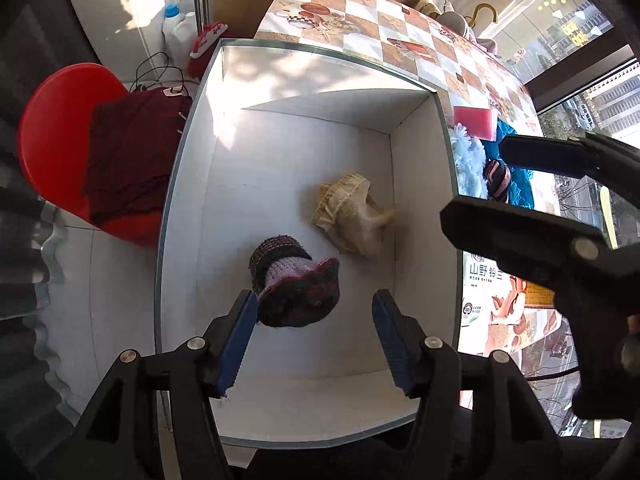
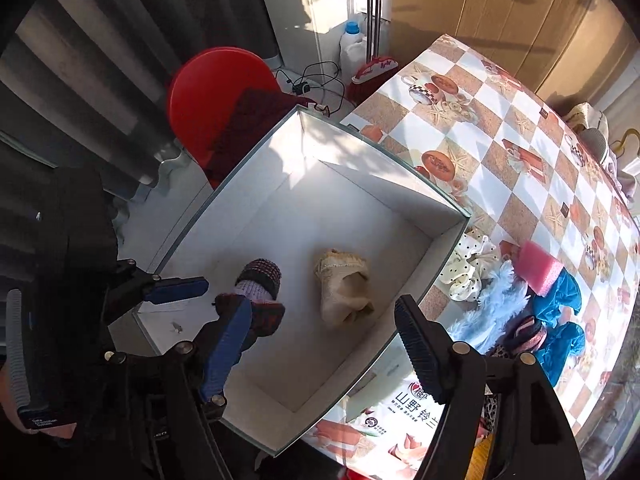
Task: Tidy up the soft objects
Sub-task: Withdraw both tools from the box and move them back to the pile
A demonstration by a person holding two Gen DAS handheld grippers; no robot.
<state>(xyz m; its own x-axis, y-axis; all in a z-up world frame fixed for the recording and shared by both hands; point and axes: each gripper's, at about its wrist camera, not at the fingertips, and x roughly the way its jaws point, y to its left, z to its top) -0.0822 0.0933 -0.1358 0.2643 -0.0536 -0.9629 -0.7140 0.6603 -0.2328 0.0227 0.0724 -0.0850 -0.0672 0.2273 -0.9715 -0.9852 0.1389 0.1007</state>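
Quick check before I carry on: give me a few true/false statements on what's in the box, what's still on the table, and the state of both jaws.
1. Two soft items lie in the white box: a dark knitted sock and a cream cloth bundle. True.
2. The left gripper grips the sock. False: its jaws are open, the sock lying loose in the box.
3. The pink sponge is in the box. False: it sits on the table, beside blue cloth.
4. The right gripper holds nothing. True.
5. The box is full. False: most of its floor is bare.
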